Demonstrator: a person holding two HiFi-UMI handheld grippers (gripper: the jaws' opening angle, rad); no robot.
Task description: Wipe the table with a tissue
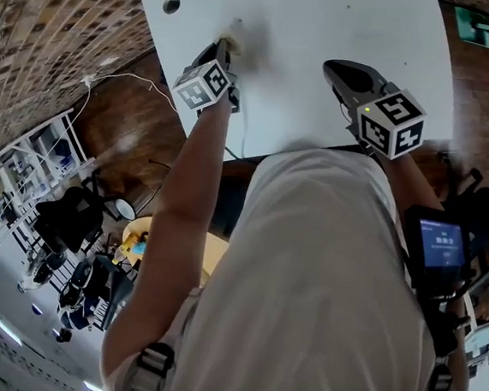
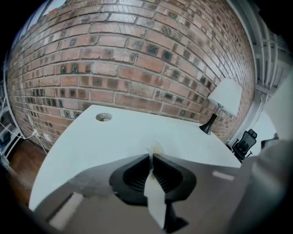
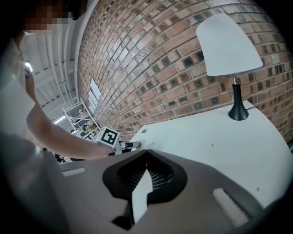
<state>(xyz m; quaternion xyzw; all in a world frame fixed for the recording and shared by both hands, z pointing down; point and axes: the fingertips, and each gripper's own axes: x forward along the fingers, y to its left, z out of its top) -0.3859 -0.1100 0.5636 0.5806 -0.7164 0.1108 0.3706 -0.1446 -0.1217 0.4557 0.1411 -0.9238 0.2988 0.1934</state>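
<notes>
Two claws are over the white surface (image 1: 330,18). The left claw (image 2: 152,156) has its jaws drawn narrow on the tissue (image 2: 156,147). A small pale crumpled bit pokes out just past the tips, and a thin white strip runs back between the ribbed pads. In the head view this claw sits in the upper middle of the frame, left of centre. It tilts downward, with the tissue at its tip against the surface. The right claw (image 3: 146,151) has its jaws closed together with nothing between them. In the head view it lies to the right of the left claw, well apart from it and nearer the lower edge of the surface. Whether it touches the surface I cannot tell. A round hole (image 1: 171,4) is cut in the surface toward the upper left of the head view, beyond the tissue. A lamp (image 3: 229,45) with a white shade and a black foot stands on the surface at the upper right of the right claw's view. A brick wall (image 2: 137,55) rises behind it all.
</notes>
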